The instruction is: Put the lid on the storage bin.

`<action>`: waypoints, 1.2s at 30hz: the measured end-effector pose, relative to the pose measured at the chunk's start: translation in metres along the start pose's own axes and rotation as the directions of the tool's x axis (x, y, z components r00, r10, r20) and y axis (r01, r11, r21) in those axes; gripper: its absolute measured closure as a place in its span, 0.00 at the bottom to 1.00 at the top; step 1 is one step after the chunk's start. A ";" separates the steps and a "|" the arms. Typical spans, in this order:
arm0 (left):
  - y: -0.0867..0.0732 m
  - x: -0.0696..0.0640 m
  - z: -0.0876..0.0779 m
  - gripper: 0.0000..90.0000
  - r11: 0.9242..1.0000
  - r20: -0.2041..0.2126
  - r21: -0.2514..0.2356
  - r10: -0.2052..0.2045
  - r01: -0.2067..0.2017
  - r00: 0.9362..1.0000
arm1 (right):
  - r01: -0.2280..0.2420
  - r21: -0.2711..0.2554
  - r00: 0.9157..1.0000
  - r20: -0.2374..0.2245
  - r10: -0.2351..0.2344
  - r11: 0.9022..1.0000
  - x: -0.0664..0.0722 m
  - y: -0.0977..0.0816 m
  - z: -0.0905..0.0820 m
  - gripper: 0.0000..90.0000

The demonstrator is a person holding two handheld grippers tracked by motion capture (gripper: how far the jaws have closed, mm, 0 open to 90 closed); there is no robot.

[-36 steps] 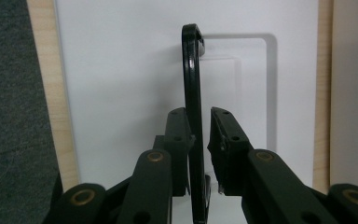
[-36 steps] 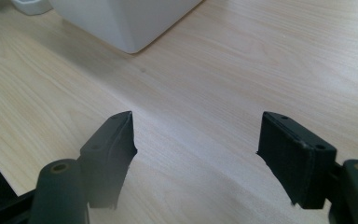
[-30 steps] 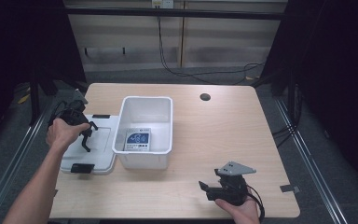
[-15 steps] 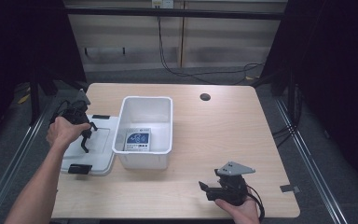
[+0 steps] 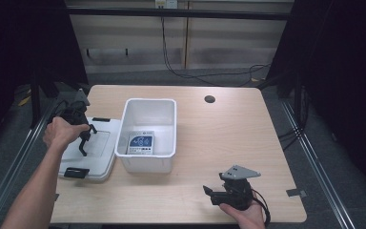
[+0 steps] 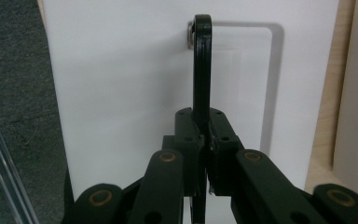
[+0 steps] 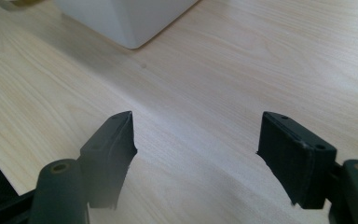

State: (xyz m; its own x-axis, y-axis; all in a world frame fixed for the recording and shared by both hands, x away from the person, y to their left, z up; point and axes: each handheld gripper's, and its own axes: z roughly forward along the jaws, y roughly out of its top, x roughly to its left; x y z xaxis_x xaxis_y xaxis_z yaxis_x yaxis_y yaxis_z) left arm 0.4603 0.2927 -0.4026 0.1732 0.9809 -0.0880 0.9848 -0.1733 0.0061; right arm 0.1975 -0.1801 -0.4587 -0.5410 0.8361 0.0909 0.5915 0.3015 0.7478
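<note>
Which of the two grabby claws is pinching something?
The left gripper, over the white lid. Its jaws are shut on the lid's black handle. The right gripper hangs open above the bare table.

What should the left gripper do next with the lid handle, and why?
Probably lift the white lid and carry it toward the white bin. The left gripper is already shut on the lid's black handle, the bin stands open beside it, and the right gripper is open.
</note>
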 end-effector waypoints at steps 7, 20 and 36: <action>-0.005 0.007 -0.016 0.94 1.000 -0.005 -0.019 -0.017 0.017 1.000 | 0.001 0.004 1.000 0.000 -0.001 1.000 0.001 0.000 0.000 0.30; -0.015 0.017 -0.036 0.94 1.000 -0.004 -0.021 -0.018 0.018 1.000 | 0.009 0.004 1.000 0.000 -0.009 1.000 0.001 0.000 0.001 0.30; -0.019 0.018 -0.058 0.94 1.000 0.001 -0.019 -0.017 0.017 1.000 | 0.011 0.009 1.000 -0.002 -0.011 1.000 0.001 0.000 0.002 0.29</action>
State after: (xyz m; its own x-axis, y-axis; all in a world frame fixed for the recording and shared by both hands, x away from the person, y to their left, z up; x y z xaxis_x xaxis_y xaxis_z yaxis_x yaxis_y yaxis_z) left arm 0.4450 0.3190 -0.3468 0.1565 0.9837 -0.0890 0.9876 -0.1549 0.0240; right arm 0.1981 -0.1785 -0.4594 -0.5487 0.8318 0.0840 0.5910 0.3149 0.7426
